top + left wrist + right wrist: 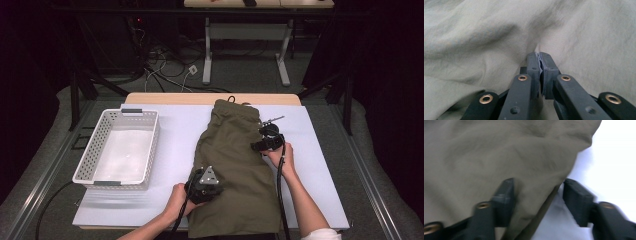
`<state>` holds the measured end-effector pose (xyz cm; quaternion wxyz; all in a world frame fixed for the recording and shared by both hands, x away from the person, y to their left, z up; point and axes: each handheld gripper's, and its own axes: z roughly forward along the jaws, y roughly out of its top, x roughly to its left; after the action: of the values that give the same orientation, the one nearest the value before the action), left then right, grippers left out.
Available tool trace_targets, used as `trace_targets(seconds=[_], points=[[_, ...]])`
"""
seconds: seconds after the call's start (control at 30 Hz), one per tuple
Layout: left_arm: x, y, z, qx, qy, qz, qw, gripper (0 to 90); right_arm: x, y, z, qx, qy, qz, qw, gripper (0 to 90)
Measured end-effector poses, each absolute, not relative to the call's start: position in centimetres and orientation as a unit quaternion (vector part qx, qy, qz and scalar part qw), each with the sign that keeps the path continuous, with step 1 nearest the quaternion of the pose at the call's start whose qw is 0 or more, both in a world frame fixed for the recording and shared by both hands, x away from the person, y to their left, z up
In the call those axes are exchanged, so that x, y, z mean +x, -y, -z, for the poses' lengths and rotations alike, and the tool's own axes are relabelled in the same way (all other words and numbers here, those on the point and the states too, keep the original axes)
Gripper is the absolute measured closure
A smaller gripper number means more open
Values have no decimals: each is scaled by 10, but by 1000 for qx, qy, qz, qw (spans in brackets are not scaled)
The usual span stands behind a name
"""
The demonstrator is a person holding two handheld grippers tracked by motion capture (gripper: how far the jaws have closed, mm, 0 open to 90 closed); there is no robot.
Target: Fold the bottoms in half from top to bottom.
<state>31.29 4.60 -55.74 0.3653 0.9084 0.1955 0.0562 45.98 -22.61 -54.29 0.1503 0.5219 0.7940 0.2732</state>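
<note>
Two grippers at the edges of olive shorts [235, 165] laid flat on a white mat [320, 165].

The shorts lie lengthwise down the middle of the mat, waistband (with its dark drawstring) at the far end and the hems at the person's edge of the table, well apart from the white perforated basket [92, 150] on the left. The left gripper [204, 186] sits at the near left edge of the garment; in the left gripper view its jaws are pressed together on a thin fold of the cloth [499, 37]. The right gripper [268, 138] rests at the right edge, further up; in the right gripper view its jaws stand apart, with the fabric's edge [499, 152] lying between them over the white mat [614, 157], not yet pinched.
</note>
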Motion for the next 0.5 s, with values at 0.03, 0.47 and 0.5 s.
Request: trace_targets(seconds=[0.03, 0.47, 0.5], points=[[313, -46, 557, 908, -195, -56, 365, 868, 462, 226, 545, 525, -792, -274, 146, 549], [313, -46, 558, 908, -196, -56, 366, 868, 434, 226, 540, 499, -816, -264, 124, 878], [313, -46, 558, 908, -196, -57, 366, 868, 433, 227, 540, 496, -820, -261, 121, 845]])
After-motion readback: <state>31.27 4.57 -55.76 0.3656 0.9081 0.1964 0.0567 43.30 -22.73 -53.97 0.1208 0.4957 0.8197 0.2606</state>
